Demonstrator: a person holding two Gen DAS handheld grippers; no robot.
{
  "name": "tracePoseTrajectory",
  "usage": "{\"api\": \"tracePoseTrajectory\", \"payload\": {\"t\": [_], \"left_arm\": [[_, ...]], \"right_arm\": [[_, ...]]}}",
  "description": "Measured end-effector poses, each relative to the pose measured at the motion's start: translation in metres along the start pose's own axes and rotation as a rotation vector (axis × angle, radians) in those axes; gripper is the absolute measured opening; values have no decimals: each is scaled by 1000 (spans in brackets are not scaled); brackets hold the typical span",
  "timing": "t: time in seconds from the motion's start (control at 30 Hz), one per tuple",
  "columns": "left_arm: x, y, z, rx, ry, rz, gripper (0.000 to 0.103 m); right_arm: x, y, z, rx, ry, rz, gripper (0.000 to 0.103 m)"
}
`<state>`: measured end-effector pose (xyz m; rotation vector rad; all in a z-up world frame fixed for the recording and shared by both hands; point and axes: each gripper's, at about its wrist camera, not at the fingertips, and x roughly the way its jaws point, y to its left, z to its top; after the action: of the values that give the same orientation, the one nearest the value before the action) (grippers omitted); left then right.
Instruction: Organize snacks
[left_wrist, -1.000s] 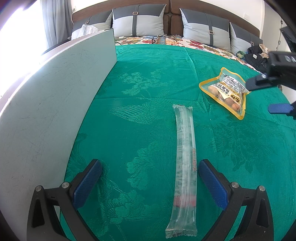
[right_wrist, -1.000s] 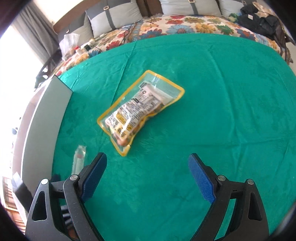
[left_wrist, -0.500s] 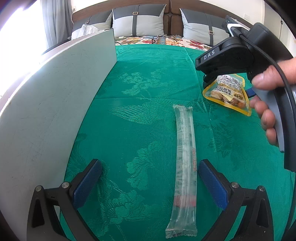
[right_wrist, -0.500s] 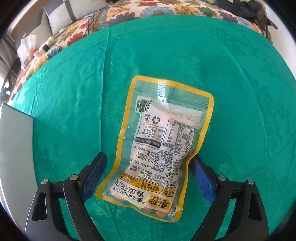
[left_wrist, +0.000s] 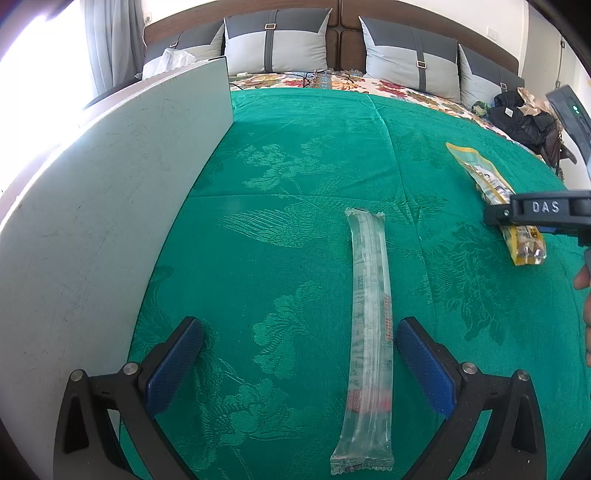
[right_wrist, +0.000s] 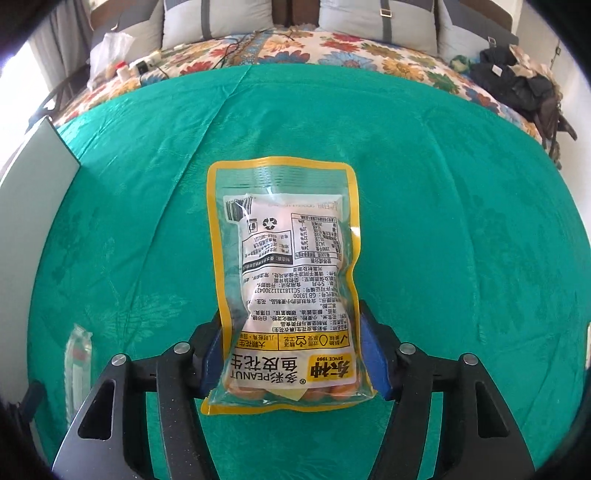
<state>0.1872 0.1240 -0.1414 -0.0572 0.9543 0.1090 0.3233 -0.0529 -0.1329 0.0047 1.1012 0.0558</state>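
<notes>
Far left: white board (left_wrist: 110, 206) stands on edge along the left side of the bed (left_wrist: 295, 155), which is covered in a green cloth. No bin, box or tray is visible in either view, so no container contents to report.

Left tool (left_wrist: 299, 360): jaws wide apart, holding nothing, low over the near part of the bed. Long clear snack sleeve (left_wrist: 369, 314) lies flat between its fingers, closer to the right finger and running near-to-far. Not gripped; contact with that finger can't be confirmed.

Right tool (right_wrist: 291, 354): jaws closed in on the near, lower part of the yellow-edged peanut bag (right_wrist: 288, 273), blue pads pressing both side edges. Bag looks pinched. From the left wrist view it appears tilted off the cloth, so probably lifted, though that can't be called for sure. Bag sits right of the sleeve, well apart from it.

Progress, as a judgement: early. One snack is in a grip, the other untouched, neither placed anywhere that reads as a final spot. Destination unclear from the views. Left to do: move the bag, then the sleeve.

Far right: dark clothing pile (right_wrist: 517, 85) at the bed's far edge; pillows (left_wrist: 277, 48) along the headboard.
</notes>
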Motion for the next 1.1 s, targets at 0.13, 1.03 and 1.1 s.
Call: {"api": "tracePoseTrajectory", "payload": {"t": [0.13,1.03,1.1], "left_arm": [[0,0,0,0,0,-2,103],[-75,9,-59,-109,137,-356,18],[-83,14,-60,-118,126,-364,18]], "right_arm": [[-22,-22,-41,1,-9,57,65],[-93,-45,-146,77,44,254,54],[-91,-42,-144,67,58,243,52]]}}
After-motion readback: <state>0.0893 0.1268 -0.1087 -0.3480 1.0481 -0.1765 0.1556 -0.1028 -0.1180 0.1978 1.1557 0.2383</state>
